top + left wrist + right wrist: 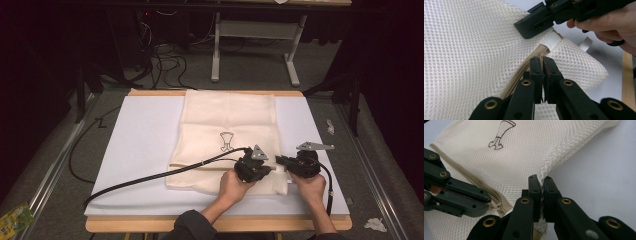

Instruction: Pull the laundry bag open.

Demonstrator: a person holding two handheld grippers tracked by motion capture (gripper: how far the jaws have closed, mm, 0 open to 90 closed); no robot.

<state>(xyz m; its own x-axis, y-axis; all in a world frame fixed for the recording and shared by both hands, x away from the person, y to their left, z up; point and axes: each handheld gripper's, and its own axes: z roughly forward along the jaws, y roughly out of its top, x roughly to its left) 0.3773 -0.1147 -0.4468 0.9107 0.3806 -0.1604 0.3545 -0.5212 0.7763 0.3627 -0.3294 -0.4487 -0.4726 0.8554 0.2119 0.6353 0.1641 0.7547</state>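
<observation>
A cream mesh bag with a small dark drawing lies flat on a white board. Both grippers meet at its near right corner. My left gripper is shut at the end of the beige zipper, apparently on the pull tab, just short of a white fabric tab. From the right gripper view, the left gripper's tips sit right at that zipper pull. My right gripper is shut on the bag's mesh edge, with netting bunched between its jaws. It faces the left gripper closely.
The board rests on a wooden table whose front edge is near the person. The left gripper's black cable runs left across the board. A metal stand and cables are on the floor beyond; litter lies at the right.
</observation>
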